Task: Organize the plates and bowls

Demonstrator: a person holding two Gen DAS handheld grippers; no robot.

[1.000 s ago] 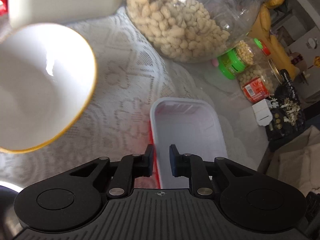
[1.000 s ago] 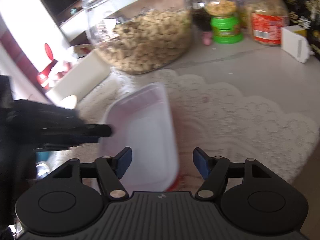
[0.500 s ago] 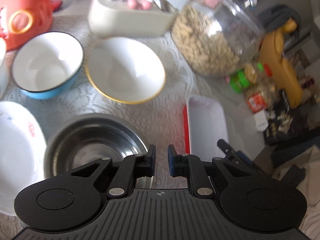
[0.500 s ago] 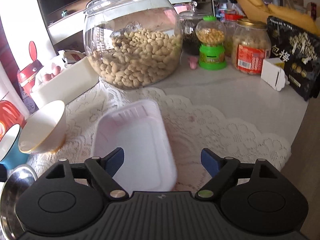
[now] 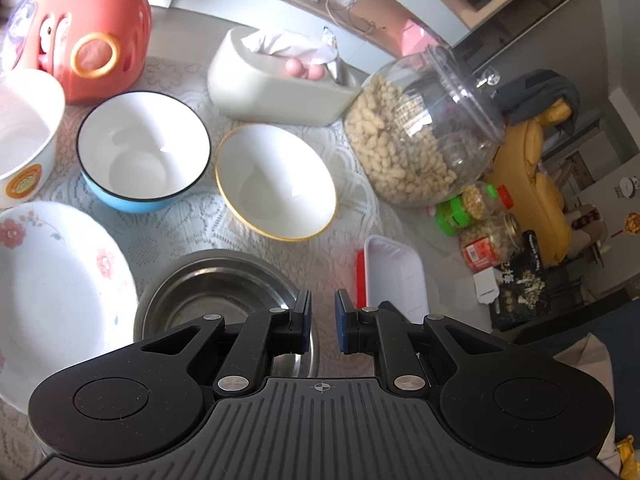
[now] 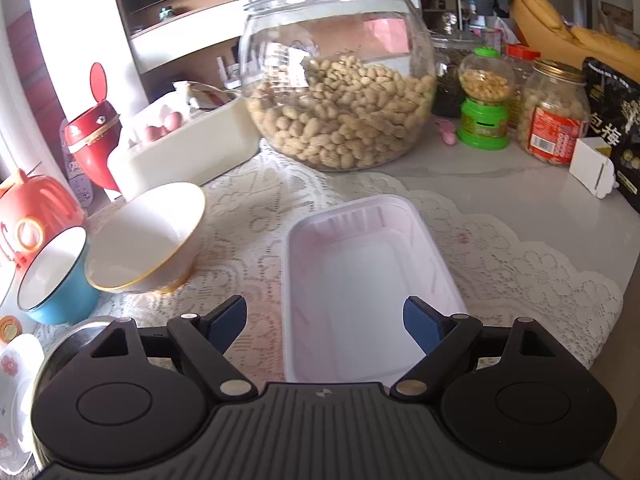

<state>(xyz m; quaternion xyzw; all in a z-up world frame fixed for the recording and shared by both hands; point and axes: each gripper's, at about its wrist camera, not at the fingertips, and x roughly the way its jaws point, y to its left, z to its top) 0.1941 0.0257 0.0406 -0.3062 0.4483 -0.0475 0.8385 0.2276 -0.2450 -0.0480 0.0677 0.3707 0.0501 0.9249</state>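
We found the white plastic tray lying flat on the lace tablecloth, directly ahead of our right gripper, whose jaws were spread wide and held nothing, the tray's near end sitting between the two blue-padded fingertips without touching either. In the left wrist view the same tray lay to the right of our left gripper, whose jaws stood nearly closed with a narrow gap and nothing between them, above the near rim of a steel bowl. To the tray's left sat the gold-rimmed white bowl, and just beside it the blue bowl with a white inside. A large flowered plate lay at the left, close beside the steel bowl, and a white cup-like bowl showed at the far left edge. Behind the bowls stood a cream tissue box and an orange toy basket. The big glass jar of peanuts stood beyond the tray, with smaller jars to its right on the bare tabletop.
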